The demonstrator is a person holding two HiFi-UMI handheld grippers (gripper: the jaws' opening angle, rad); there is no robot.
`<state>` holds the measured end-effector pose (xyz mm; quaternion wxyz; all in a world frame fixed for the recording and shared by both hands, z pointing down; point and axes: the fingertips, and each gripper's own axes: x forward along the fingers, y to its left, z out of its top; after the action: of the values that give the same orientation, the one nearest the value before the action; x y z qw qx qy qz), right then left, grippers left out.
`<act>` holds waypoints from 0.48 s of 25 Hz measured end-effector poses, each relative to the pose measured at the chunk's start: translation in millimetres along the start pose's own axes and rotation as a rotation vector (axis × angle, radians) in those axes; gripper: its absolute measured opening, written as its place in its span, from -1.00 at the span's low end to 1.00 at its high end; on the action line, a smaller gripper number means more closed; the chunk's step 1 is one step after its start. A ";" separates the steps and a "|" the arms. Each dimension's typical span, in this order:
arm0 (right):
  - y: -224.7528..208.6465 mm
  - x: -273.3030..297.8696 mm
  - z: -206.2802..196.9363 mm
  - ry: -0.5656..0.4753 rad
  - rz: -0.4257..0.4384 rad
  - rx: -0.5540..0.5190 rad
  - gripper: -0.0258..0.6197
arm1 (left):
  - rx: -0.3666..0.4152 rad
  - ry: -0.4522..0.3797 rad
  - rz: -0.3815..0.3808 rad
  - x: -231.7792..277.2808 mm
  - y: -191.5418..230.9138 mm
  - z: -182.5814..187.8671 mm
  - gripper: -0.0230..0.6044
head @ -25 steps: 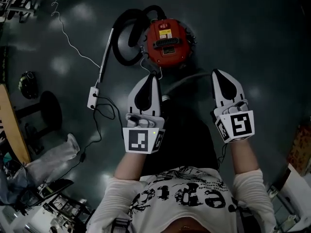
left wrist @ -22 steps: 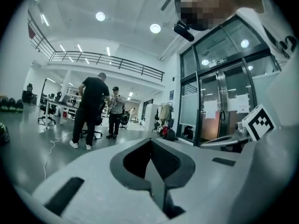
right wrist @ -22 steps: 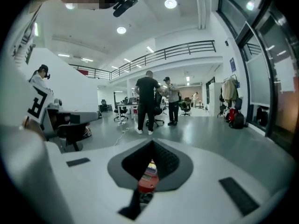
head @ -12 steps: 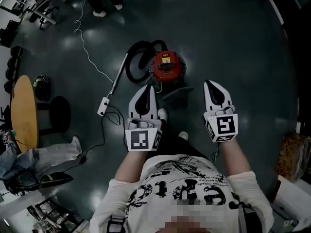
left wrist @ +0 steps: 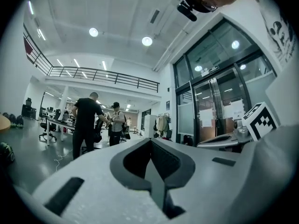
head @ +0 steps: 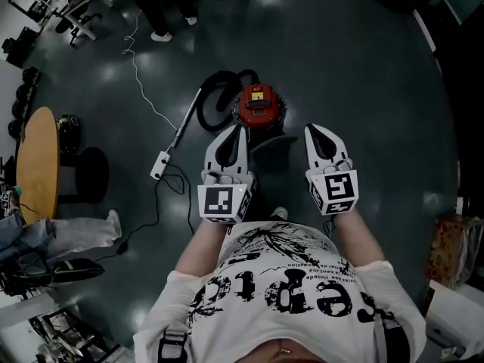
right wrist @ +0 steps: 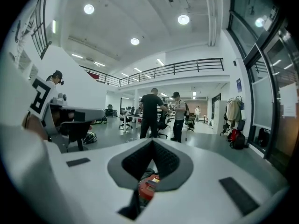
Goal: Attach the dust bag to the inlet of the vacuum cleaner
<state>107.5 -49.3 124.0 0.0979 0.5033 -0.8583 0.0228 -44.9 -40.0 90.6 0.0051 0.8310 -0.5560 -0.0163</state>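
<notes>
The red round vacuum cleaner [head: 258, 106] stands on the dark floor, its black hose [head: 215, 95] coiled at its left. Its wand [head: 178, 131] runs down to a white floor head [head: 159, 165]. A flat dark piece [head: 274, 142] lies on the floor just in front of the vacuum; I cannot tell what it is. My left gripper [head: 240, 128] and right gripper [head: 311, 129] are held high side by side above the vacuum, both shut and empty. The left gripper [left wrist: 150, 142] points level into the hall. The vacuum [right wrist: 147, 187] shows under the right gripper [right wrist: 152, 143].
A round wooden table [head: 36, 165] and a black stool [head: 89, 174] stand at the left, with a seated person's leg [head: 72, 237] below them. People stand at the far side [head: 160, 6]. A white cable [head: 140, 85] trails across the floor. A box [head: 446, 248] sits at the right.
Both grippers have risen together with the head camera; the vacuum now looks smaller and farther below. Both stay shut and empty.
</notes>
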 end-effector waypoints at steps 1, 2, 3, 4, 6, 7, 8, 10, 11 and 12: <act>1.6 -1.4 -0.4 0.002 0.001 -0.001 -0.92 | -0.002 0.003 -0.007 -1.2 -2.5 0.4 -0.92; 3.2 -2.8 -0.5 0.003 0.003 -0.002 -0.92 | -0.003 0.004 -0.013 -2.6 -4.9 0.9 -0.92; 4.9 -4.3 -0.3 0.002 0.005 -0.004 -0.92 | -0.002 0.006 -0.018 -4.2 -7.1 1.3 -0.92; 6.5 -6.1 0.0 0.000 0.006 -0.006 -0.92 | -0.002 0.006 -0.022 -6.1 -9.0 1.9 -0.92; 9.8 -10.2 1.3 -0.005 0.009 -0.011 -0.92 | -0.016 0.001 -0.032 -10.0 -13.1 4.1 -0.92; 11.4 -12.2 1.9 -0.007 0.013 -0.012 -0.92 | -0.026 -0.002 -0.042 -11.7 -15.9 5.2 -0.92; 12.8 -14.0 2.2 -0.011 0.019 -0.011 -0.92 | -0.034 -0.005 -0.057 -13.0 -19.5 5.9 -0.92; 14.3 -17.6 1.8 -0.018 0.024 -0.005 -0.92 | -0.045 -0.007 -0.084 -15.2 -26.9 5.4 -0.92; 14.6 -19.5 1.0 -0.020 0.023 -0.004 -0.92 | -0.047 -0.006 -0.091 -16.4 -29.9 4.2 -0.92; 15.2 -21.3 -0.2 -0.020 0.022 -0.004 -0.92 | -0.046 -0.004 -0.096 -17.8 -32.7 2.4 -0.92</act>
<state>104.5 -23.4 121.0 0.0900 0.4938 -0.8647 0.0169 -21.6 -11.1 87.7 0.0222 0.8564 -0.5148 -0.0311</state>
